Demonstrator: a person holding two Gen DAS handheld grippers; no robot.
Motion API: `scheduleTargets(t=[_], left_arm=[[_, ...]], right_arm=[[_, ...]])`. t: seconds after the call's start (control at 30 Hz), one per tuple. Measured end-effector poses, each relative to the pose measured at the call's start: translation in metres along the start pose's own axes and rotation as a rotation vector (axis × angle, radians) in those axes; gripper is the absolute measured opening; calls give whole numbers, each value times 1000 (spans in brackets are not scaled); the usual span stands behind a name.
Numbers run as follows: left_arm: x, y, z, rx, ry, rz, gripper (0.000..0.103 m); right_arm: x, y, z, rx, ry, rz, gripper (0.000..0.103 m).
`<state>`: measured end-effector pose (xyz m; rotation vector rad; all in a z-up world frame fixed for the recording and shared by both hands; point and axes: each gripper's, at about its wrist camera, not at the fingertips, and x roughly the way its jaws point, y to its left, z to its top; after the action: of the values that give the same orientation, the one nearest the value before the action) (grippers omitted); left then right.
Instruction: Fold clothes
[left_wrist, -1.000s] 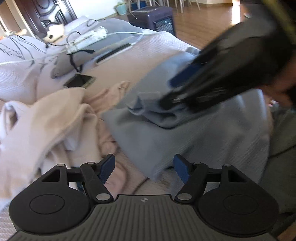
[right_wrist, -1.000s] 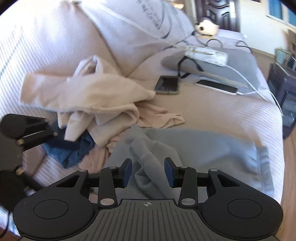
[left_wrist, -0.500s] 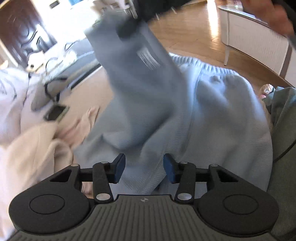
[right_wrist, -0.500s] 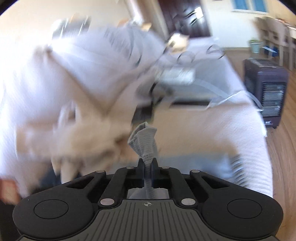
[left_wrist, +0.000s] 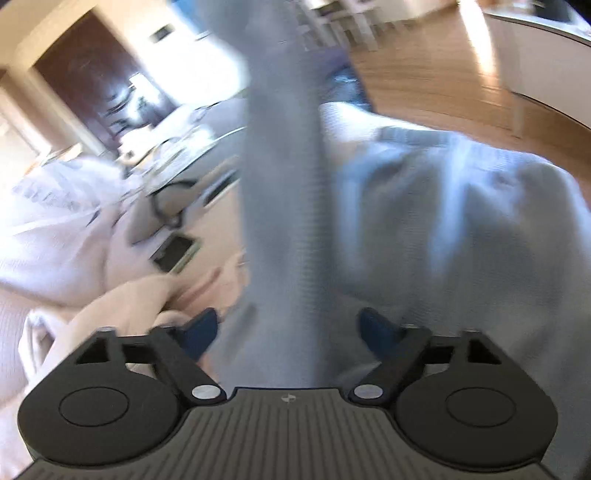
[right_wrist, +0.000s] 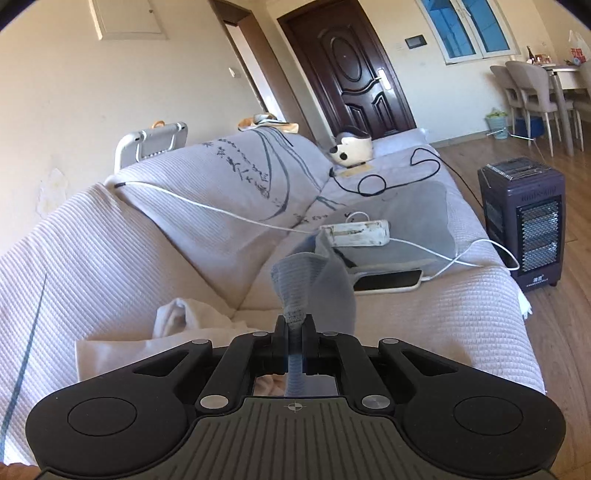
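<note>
A grey-blue knit garment (left_wrist: 461, 229) lies spread on the sofa. One long part of it (left_wrist: 284, 184) is pulled up into a taut, blurred column. The lower end of that column runs between the fingers of my left gripper (left_wrist: 291, 328). Its jaws are opening, and the blue pads (left_wrist: 201, 328) stand clear of the cloth on both sides. My right gripper (right_wrist: 294, 332) is shut on a ribbed edge of the same garment (right_wrist: 314, 280) and holds it up above the seat.
A heap of cream and pink clothes (left_wrist: 122, 306) lies at the left, also seen as cream cloth (right_wrist: 184, 325). Further along the sofa (right_wrist: 110, 240) are a phone (right_wrist: 388, 282), a power strip (right_wrist: 356, 232) with cables, and a grey cushion. A dark heater (right_wrist: 524, 225) stands on the wooden floor.
My right gripper closed on the garment's edge and rose with it, drawing the cloth up. My left gripper moved in under the lifted part, narrowed its jaws, then widened them again.
</note>
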<state>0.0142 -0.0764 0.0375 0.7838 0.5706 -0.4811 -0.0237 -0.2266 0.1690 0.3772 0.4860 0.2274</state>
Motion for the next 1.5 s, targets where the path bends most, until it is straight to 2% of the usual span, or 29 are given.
scheduleTargets(t=[0.07,0.13,0.17,0.23,0.27,0.3,0.33,0.37,0.43,0.5,0.57,0.63,0.73,0.8,0.87,0.9,0.93,0.97,1.07,1.13,1.2,1.3,1.4,1.5], left_arm=[[7,6,-1,-43,7,45,37],[10,18,-6,-78,22,107,24],[10,24,-9,-99,32,143,23],[0,42,-15,-163,48,228,23],[-4,51,-18,-195,56,270,27],[-10,58,-22,-236,76,318,32],[-16,65,-26,-277,96,366,46],[-15,64,-33,-288,122,376,54],[-12,63,-47,-309,173,396,62],[-8,62,-60,-329,225,415,62],[6,54,-69,-316,274,358,61],[13,50,-71,-301,292,362,61],[5,56,-63,-308,265,374,62],[-9,62,-57,-326,222,386,63],[-22,64,-50,-330,175,404,70],[-22,59,-49,-309,174,384,78],[-21,55,-49,-288,174,363,80],[-20,50,-48,-268,174,343,80],[-3,23,-58,-186,252,242,80],[3,13,-65,-151,287,212,80],[1,11,-70,-159,302,181,80],[-6,19,-71,-166,294,163,80],[-21,32,-66,-169,260,133,79],[-41,43,-53,-174,188,107,75]], right_arm=[[0,-4,-3,9,1,-18,7],[-2,-10,-5,26,-1,-40,7],[-3,-13,-7,35,-8,-53,7],[-6,-20,-13,51,-18,-65,7],[-3,-23,-16,67,-6,-61,7],[-1,-26,-20,83,6,-56,7],[2,-28,-25,97,20,-50,7],[8,-28,-32,105,41,-39,7],[20,-27,-46,117,82,-18,7],[33,-26,-57,111,118,-23,7],[46,-27,-70,102,155,-36,7],[55,-30,-79,72,179,-69,7],[59,-36,-86,66,190,-89,7],[52,-35,-85,53,150,-69,7],[39,-32,-78,37,48,-23,7],[29,-31,-74,27,-24,3,7],[25,-34,-73,23,-61,13,7],[32,-41,-76,30,-23,-10,7],[50,-62,-85,51,94,-81,9],[67,-79,-100,89,229,-153,13],[73,-94,-118,134,305,-196,13],[68,-100,-122,178,281,-174,13],[62,-89,-109,120,252,-182,18],[58,-86,-99,82,224,-228,19]])
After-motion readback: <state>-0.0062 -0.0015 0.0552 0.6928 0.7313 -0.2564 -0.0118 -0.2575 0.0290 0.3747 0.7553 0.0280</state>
